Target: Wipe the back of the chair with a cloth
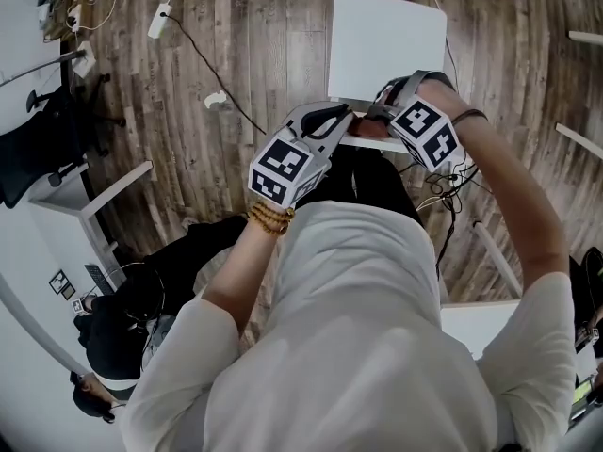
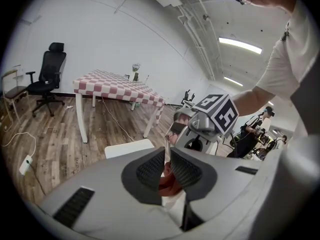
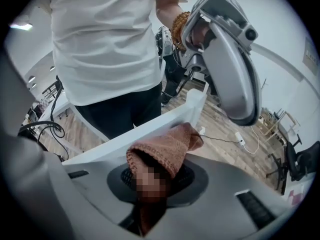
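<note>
- A black office chair [image 1: 42,144] stood at the far left on the wooden floor [image 1: 236,55], with a white power strip [image 1: 160,20] lying beyond it.
- The left gripper [image 1: 341,119] reached in from the left to the top edge of the white chair [image 1: 386,40]. In its own view its jaws were pressed almost together, pinching a reddish fold of the cloth [image 2: 169,184] with a thin white edge between the pads.
- A checked table [image 2: 117,84] stood well behind it in the left gripper view.
- The cloth [image 1: 370,129] sat bunched on the top rail of the chair back [image 3: 150,129], between the two grippers.
- The right gripper [image 1: 379,121] met the rail from the right, tip close to the left one. Its jaws were clamped on the pinkish-brown knit cloth [image 3: 167,146], whose free end lay against the white rail.
</note>
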Demonstrator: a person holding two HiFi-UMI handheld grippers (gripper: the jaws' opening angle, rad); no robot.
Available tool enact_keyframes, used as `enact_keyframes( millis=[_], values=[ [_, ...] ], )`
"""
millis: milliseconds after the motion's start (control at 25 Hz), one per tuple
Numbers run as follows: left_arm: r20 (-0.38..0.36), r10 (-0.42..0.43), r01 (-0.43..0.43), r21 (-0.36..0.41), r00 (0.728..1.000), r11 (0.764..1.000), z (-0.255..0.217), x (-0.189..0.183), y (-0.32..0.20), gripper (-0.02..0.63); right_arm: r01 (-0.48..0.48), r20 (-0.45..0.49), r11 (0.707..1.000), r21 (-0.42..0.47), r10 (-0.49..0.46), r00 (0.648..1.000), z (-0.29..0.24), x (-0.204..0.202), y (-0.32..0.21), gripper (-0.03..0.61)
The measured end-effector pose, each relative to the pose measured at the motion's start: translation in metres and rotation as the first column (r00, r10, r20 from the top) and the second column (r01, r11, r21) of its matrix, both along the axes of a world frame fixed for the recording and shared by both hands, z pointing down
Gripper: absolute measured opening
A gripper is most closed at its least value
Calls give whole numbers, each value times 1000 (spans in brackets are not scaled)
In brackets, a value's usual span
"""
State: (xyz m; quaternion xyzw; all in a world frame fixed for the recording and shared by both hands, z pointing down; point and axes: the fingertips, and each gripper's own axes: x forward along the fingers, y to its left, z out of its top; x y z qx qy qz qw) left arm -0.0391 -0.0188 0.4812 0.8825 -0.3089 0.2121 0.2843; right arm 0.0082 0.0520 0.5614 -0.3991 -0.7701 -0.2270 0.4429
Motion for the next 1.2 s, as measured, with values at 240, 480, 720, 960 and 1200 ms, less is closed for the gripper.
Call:
enact_keyframes(
  millis=[240,480,720,960,1200],
  values=[
    [10,18,-18,0,1000,1000,2,2,-6,60,11,-57,1000,2,-11,998,29,7,-3,69],
    [4,17,-17,-2,1000,1000,3,2,-12,60,20,-106,1000,16,-18,994,59,18,-8,69],
    [-5,15,-15,-8,1000,1000,9,4,-15,60,39,-155,999,-11,-40,987,93,26,-4,70],
    [-16,3,-3,-17,1000,1000,11,0,-18,60,26,-187,999,-45,-34,982,115,28,-9,69],
    [-16,-12,11,-19,1000,1000,12,-4,-20,60,-2,-231,996,-87,-18,973,135,36,-11,70]
  ],
)
